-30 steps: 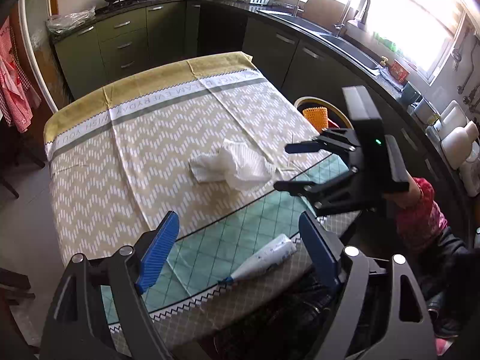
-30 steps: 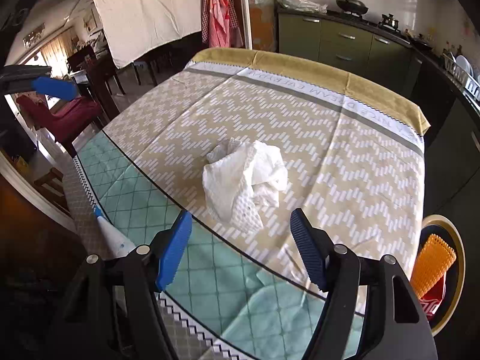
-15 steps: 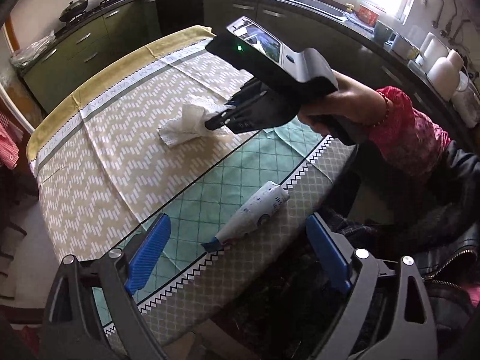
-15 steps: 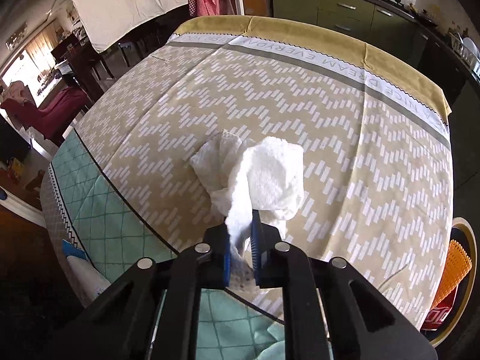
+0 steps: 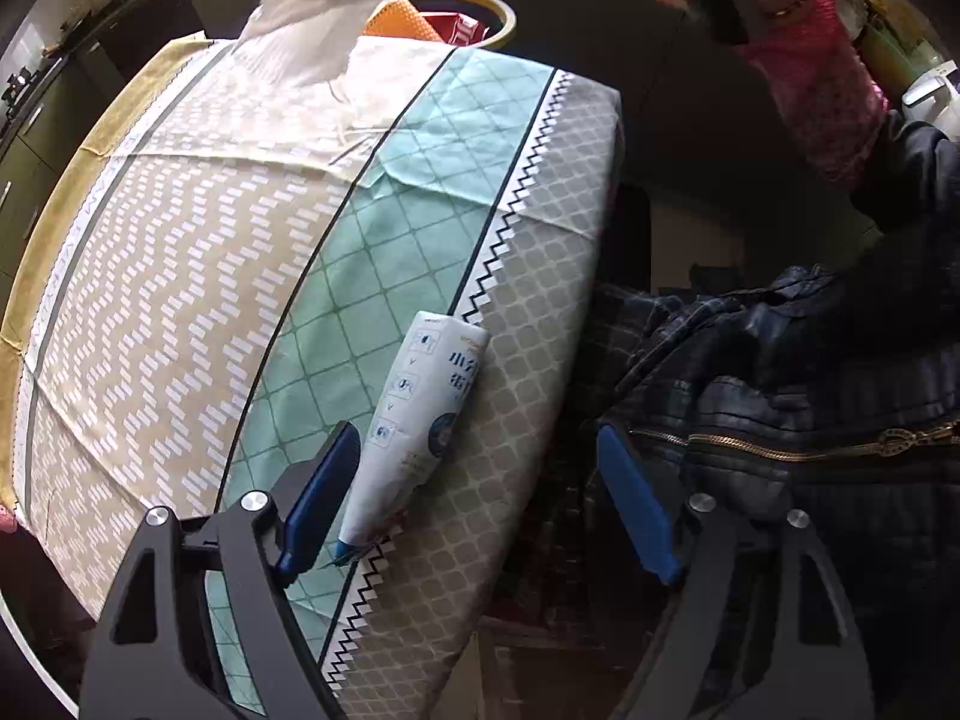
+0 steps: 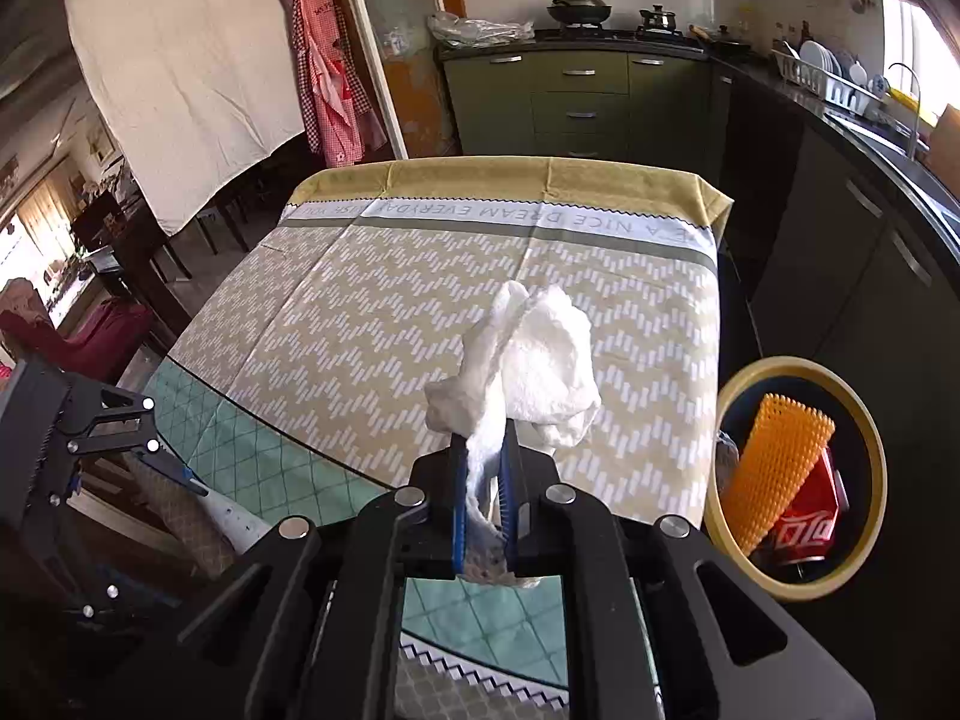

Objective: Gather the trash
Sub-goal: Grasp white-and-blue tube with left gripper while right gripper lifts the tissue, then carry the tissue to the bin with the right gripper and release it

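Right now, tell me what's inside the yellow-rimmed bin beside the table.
In the bin, an orange mesh sleeve leans over a red can. Something greyish shows at the left inner wall, unclear. The bottom beneath them is dark and covered.

The white crumpled paper towel (image 5: 336,12) is cut off by the top edge — the small print on the white tube (image 5: 414,414) is unreadable.

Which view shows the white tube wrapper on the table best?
The left wrist view: the tube wrapper lies whole on the tablecloth, beside the open left gripper. In the right wrist view only its end peeks out at the table edge.
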{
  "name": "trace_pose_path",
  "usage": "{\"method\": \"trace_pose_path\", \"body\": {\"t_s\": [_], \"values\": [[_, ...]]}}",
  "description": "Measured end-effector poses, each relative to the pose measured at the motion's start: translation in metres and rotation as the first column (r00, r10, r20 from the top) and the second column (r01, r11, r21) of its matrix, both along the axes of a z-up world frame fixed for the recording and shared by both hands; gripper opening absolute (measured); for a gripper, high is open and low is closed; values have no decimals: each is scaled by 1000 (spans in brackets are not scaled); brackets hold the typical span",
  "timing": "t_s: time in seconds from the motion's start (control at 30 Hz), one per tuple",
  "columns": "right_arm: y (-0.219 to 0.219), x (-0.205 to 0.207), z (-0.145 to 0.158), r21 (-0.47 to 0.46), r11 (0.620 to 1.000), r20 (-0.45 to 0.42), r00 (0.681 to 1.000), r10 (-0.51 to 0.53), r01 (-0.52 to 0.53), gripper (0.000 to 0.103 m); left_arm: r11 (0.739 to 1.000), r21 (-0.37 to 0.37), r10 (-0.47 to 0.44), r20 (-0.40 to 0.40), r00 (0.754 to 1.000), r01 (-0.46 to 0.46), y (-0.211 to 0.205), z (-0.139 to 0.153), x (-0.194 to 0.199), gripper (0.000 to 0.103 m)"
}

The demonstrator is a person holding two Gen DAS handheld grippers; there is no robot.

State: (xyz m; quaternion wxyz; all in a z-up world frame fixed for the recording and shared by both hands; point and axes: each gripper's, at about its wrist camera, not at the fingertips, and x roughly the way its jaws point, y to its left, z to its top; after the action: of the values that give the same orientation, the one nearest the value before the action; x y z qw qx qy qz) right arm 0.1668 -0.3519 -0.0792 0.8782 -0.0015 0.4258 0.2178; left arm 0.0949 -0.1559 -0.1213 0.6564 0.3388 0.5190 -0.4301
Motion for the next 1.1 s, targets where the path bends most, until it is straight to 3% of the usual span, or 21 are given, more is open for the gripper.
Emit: {"method": "trace_pose_path", "body": {"t_s": [0.13,0.3,0.47,0.57,0.73,0.93,1.1], "values": [[-21,-23,2,27,999,-4,1000,-20,20,10,999,47,9,15,1000,-10,0,-15,14,73],[-27,-33,2,39,999,-6,1000,-24,24,11,996,80,32,-27,999,-30,2,-34,26,37],[-30,-34,4,50,998,1,999,-35,35,11,995,86,56,-32,998,-53,1,-43,26,34],[-33,-34,5,54,998,6,999,-42,42,11,995,71,75,-24,997,-73,9,-43,25,26],[-50,-33,11,60,994,19,996,-92,90,11,993,33,114,-12,993,-113,24,-37,30,26],[-98,-21,21,67,973,42,973,-226,223,11,985,-55,165,-7,986,-166,33,-11,43,26],[-145,3,11,49,936,9,937,-350,349,11,973,-110,201,-20,979,-202,34,10,55,26]]}}
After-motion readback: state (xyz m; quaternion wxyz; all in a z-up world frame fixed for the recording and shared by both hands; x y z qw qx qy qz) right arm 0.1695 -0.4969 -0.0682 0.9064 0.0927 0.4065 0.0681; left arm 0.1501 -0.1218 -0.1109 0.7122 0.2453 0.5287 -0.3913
